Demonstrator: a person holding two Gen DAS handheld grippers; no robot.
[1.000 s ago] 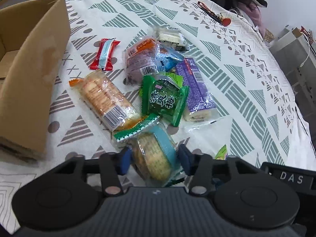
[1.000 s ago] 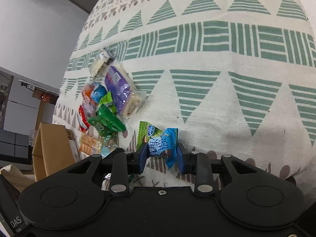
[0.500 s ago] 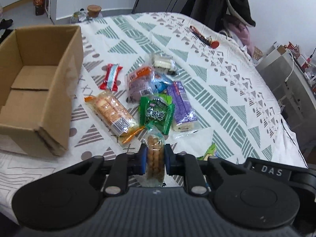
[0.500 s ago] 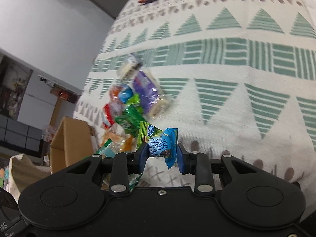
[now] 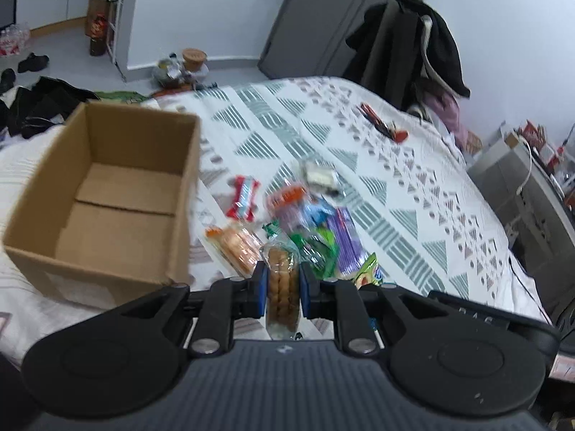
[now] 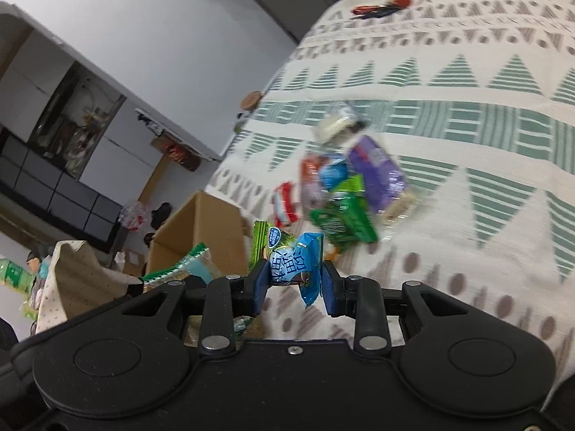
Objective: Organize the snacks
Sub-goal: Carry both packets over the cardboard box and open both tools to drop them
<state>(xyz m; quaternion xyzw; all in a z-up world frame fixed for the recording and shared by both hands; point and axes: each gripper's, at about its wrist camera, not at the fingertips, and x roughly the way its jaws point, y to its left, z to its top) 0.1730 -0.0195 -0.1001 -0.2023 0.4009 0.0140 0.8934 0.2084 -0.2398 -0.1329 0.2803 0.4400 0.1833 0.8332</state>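
- The left gripper [image 5: 281, 283] has its blue pads pressed tight on a clear-wrapped biscuit stack [image 5: 283, 282], held edge-on across the middle and lifted clear of the bedspread [image 5: 413, 186].
- The right gripper [image 6: 294, 280] pinches a blue-and-green snack packet [image 6: 293, 264] at its middle, the crimped ends sticking out above and below the fingers.
- Handling, as a judgement: both packs look light. The biscuits are likely stiff but brittle, so a hard squeeze across the stack could crack them. The packet is soft, crinkly film that may slip, and is best gripped at its full middle rather than its seal.
- The remaining snack pile [image 5: 309, 226] lies on the bedspread just beyond the fingers, blurred.
- The left wrist view alone looks down into the open cardboard box [image 5: 107, 194], which appears empty and sits just left of the pile.
- The right wrist view shows only the box's outer wall, but catches the green-edged end of the left gripper's pack at its lower left.
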